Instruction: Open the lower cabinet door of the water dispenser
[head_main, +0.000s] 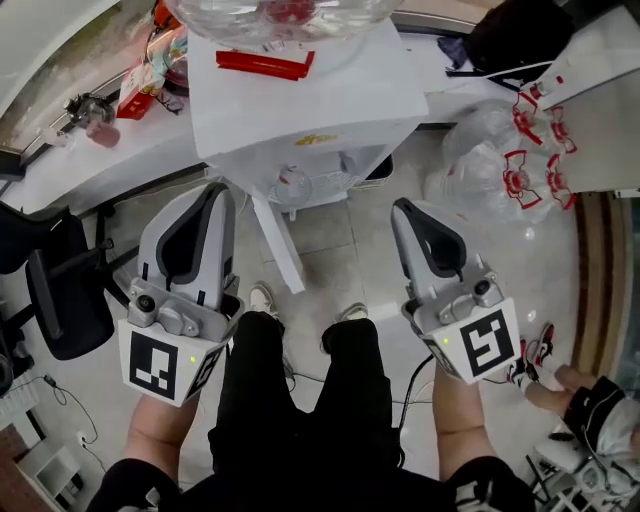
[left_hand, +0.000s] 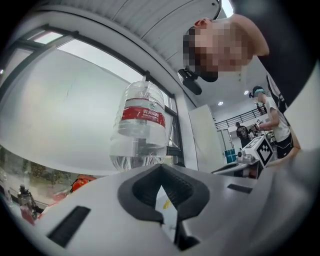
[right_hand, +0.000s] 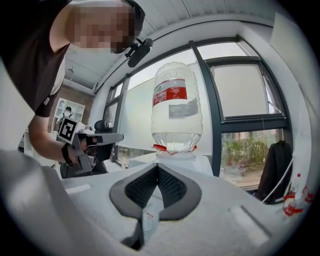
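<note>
The white water dispenser (head_main: 300, 100) stands in front of me with a clear water bottle (left_hand: 139, 127) upside down on its top, also seen in the right gripper view (right_hand: 176, 107). Low on its front a narrow white panel (head_main: 280, 250) juts toward me; it looks like the lower cabinet door swung open, seen edge-on. My left gripper (head_main: 220, 192) is held up level, left of that panel and clear of the dispenser, jaws shut on nothing (left_hand: 161, 170). My right gripper (head_main: 402, 208) hangs right of it, also shut and empty (right_hand: 158, 167).
A black office chair (head_main: 60, 290) stands at the left. Clear plastic bags with red-marked items (head_main: 500, 160) lie on the floor at the right. A cluttered white counter (head_main: 100, 110) runs behind the dispenser. Another person's shoe (head_main: 540, 350) is at the lower right.
</note>
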